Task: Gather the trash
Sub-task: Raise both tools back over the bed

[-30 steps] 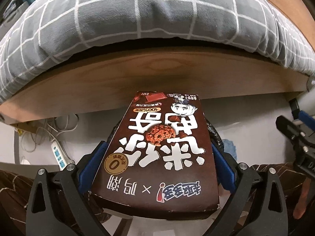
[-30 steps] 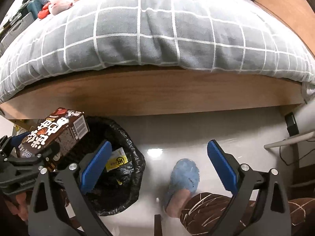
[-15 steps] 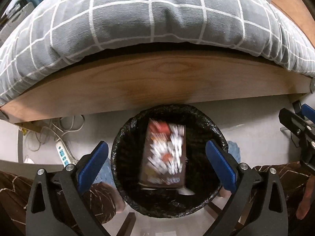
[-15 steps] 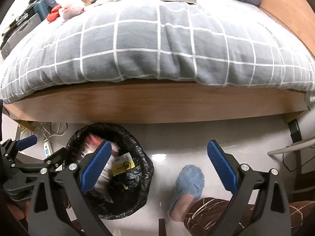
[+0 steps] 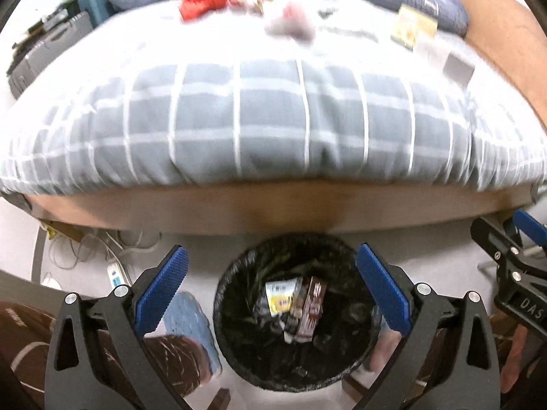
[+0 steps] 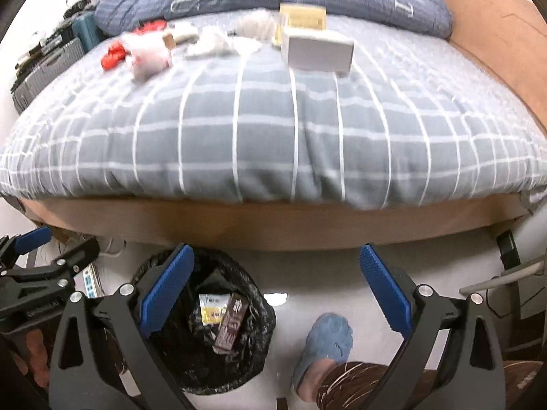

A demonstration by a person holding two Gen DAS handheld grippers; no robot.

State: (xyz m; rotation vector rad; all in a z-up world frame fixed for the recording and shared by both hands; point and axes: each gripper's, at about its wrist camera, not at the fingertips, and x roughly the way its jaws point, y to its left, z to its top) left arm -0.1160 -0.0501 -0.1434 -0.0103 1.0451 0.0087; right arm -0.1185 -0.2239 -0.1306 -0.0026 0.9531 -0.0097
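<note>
A black-lined trash bin stands on the floor by the bed; it also shows in the right wrist view. Inside lie a brown snack box and a yellow-white wrapper. My left gripper is open and empty above the bin. My right gripper is open and empty, over the floor right of the bin. On the bed lie a white box, a yellow box, crumpled white tissues, a red item and a pinkish-white bundle.
A bed with a grey checked duvet and wooden frame fills the view. The person's blue slippers stand beside the bin. A power strip and cables lie at left. Suitcases stand far left.
My left gripper opened and the brown snack box dropped into the bin, where it now rests. Both grippers have risen and tilted up, so the bed top shows.
</note>
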